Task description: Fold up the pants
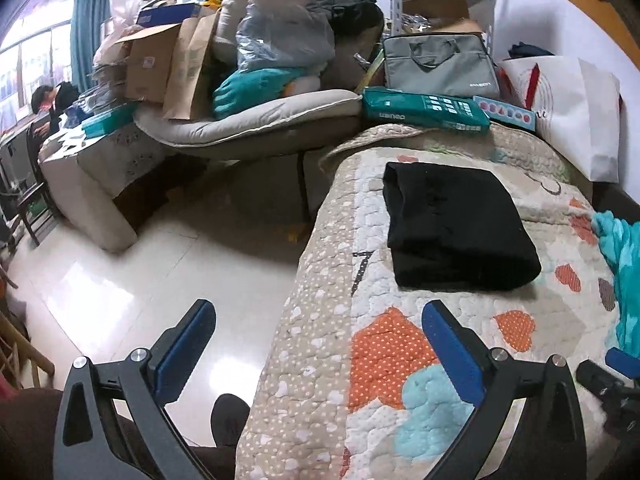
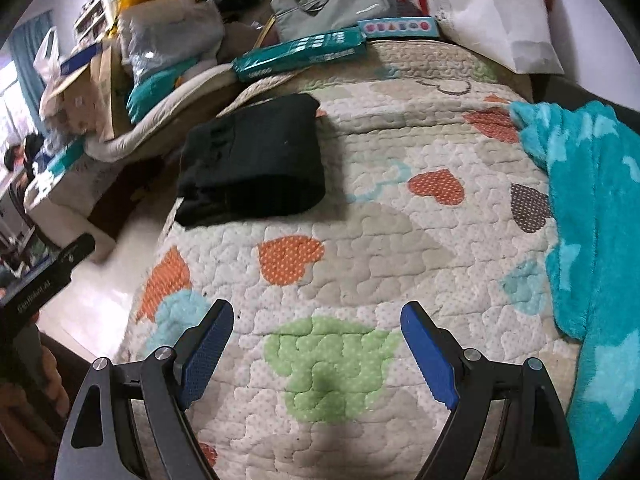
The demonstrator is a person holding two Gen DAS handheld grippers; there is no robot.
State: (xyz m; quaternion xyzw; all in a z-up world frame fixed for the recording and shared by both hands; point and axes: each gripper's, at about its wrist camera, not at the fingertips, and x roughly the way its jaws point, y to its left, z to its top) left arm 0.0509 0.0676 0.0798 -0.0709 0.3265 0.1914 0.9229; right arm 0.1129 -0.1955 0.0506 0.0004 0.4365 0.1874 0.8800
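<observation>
The black pants (image 1: 456, 228) lie folded into a compact, thick rectangle on the quilted bed cover (image 1: 400, 360), close to the bed's left edge; nothing touches them; in the right wrist view the pants (image 2: 256, 160) sit up and to the left of centre, with layered folded edges facing the camera.

The left gripper (image 1: 320, 344) is spread wide, its 2 blue-padded fingers (image 1: 452, 356) holding nothing; it straddles the bed's edge, 1 finger over the glossy pale floor (image 1: 120, 280) and the other over an orange heart patch; the pants lie well ahead of it, apart from the pads.

The right gripper (image 2: 318, 344) is likewise wide and empty, above a green patch on the cover (image 2: 360, 220); the pants are ahead and to its left, well apart.

A teal fleece blanket (image 2: 592, 220) is bunched along the right side of the bed; at the far end lie a green packet (image 1: 424, 114) and a flat box with coloured dots (image 1: 505, 114), with a grey laptop bag (image 1: 438, 66) and a white paper bag (image 1: 572, 120) behind them; beyond the bed's left edge a grey cushion (image 1: 248, 120) carries cardboard boxes (image 1: 160, 60) and plastic bags (image 1: 280, 36).
</observation>
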